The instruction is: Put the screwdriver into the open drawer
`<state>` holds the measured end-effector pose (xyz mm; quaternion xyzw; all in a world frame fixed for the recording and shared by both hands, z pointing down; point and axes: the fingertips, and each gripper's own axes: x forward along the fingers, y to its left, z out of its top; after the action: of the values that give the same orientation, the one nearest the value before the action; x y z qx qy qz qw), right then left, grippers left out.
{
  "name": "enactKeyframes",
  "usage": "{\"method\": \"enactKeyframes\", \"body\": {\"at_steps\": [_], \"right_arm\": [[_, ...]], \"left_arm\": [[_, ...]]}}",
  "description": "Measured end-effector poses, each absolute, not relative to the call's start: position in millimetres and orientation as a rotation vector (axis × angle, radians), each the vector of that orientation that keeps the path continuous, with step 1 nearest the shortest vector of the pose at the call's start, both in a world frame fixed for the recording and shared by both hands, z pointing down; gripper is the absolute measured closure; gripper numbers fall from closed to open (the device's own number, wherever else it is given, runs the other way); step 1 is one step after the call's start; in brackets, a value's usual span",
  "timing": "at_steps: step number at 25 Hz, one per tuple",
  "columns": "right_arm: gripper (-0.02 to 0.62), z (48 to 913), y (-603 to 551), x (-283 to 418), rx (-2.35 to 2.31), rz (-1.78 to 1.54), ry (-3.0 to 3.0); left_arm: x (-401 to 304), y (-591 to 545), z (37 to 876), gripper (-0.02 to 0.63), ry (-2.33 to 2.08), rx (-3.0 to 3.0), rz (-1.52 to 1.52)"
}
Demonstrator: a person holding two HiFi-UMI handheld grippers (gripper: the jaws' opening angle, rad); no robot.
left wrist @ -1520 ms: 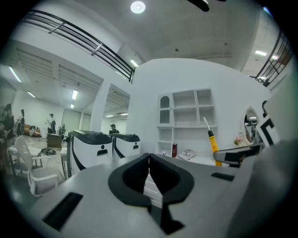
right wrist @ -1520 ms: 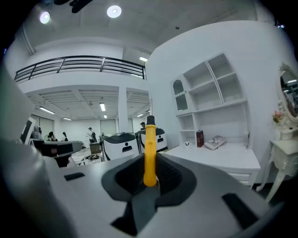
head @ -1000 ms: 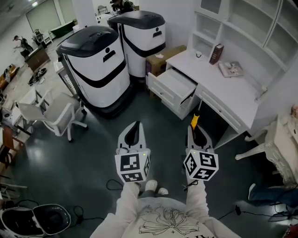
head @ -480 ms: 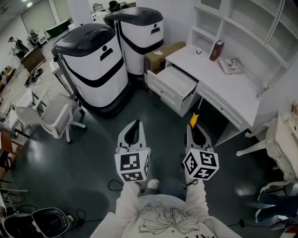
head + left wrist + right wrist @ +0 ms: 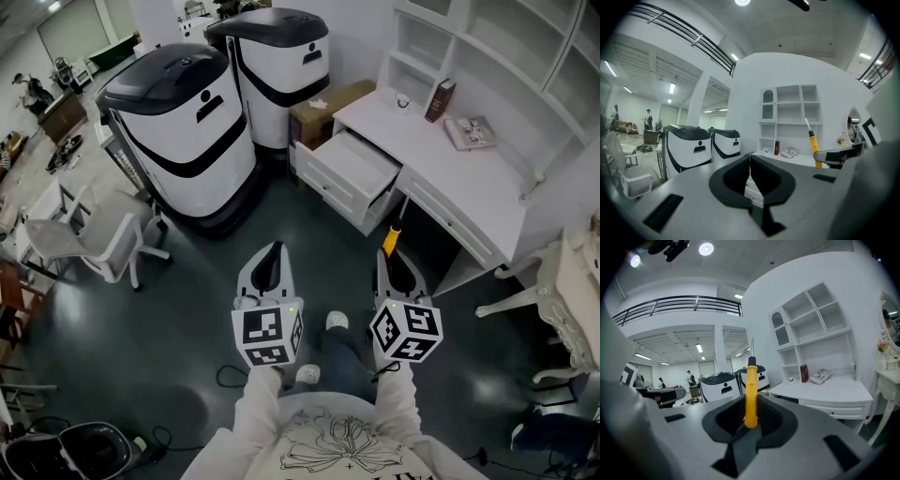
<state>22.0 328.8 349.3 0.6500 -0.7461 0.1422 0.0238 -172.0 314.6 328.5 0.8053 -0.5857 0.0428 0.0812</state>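
My right gripper [image 5: 390, 259] is shut on a yellow-handled screwdriver [image 5: 392, 241], whose metal shaft points up and forward. In the right gripper view the screwdriver [image 5: 751, 392] stands upright between the pads of the right gripper [image 5: 751, 417]. My left gripper [image 5: 272, 251] is beside it, shut and holding nothing; in its own view the left gripper [image 5: 750, 172] has its jaws meeting. The open drawer [image 5: 354, 172] juts out of the white desk [image 5: 469, 183], ahead of both grippers and a stretch of dark floor away.
Two large white-and-black machines [image 5: 183, 122] [image 5: 277, 70] stand at the left of the drawer, a cardboard box [image 5: 330, 111] behind it. A white chair [image 5: 103, 239] is at the left, an ornate white chair [image 5: 553, 300] at the right. A book [image 5: 437, 100] stands on the desk.
The person has stepped forward, so the desk and drawer sit slightly nearer and a foot now shows between the grippers. Both grippers keep their grip and pose.
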Motion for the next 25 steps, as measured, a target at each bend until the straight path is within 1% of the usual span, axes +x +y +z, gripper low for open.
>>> {"method": "enactKeyframes", "body": {"at_steps": [6, 18, 25], "right_arm": [[0.526, 354.3, 270.9, 40.9, 2.004, 0.465, -2.315], [0.526, 342.5, 125.2, 95.6, 1.949, 0.443, -2.391], [0.526, 346.4, 64.4, 122.6, 1.912, 0.436, -2.420]], "left_arm": [[-155.7, 260.8, 334.1, 0.600, -1.765, 2.388, 0.149], [-100.6, 128.8, 323.9, 0.600, -1.839, 2.362, 0.134], [-64.4, 70.5, 330.0, 0.600, -1.842, 2.363, 0.136]]}}
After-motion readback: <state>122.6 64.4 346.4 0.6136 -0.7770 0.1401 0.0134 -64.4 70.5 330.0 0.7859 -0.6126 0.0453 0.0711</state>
